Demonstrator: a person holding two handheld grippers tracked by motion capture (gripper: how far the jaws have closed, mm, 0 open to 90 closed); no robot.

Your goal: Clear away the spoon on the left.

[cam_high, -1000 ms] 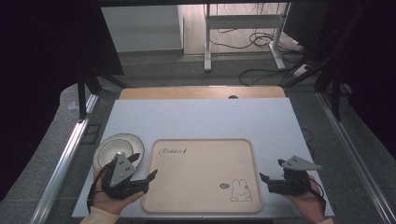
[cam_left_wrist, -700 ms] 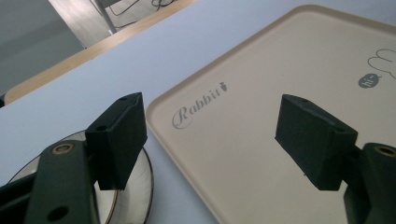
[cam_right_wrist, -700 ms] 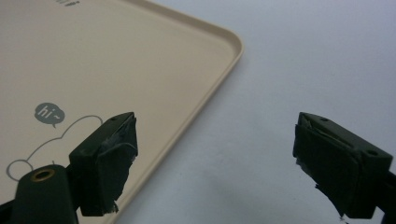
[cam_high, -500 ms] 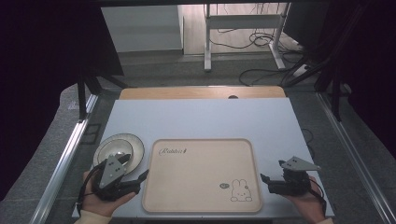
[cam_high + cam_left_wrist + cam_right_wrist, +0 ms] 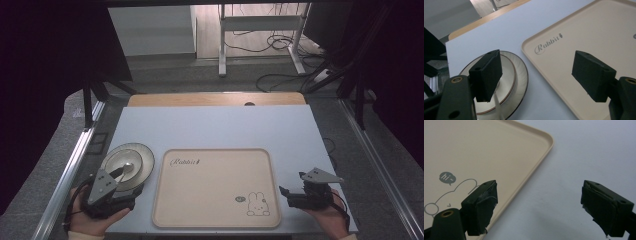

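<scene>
— Why is your left gripper there?
— It's spread wide over the plate, beside the tray, maybe to grab it. My right gripper gapes too, holding nothing

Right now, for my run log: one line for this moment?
left hand-held gripper: open, over round white plate | right hand-held gripper: open, beside beige rabbit-print tray

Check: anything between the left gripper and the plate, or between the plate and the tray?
Nothing visible. The left gripper is open, one jaw already over the plate; only bare table separates plate and tray.
</scene>
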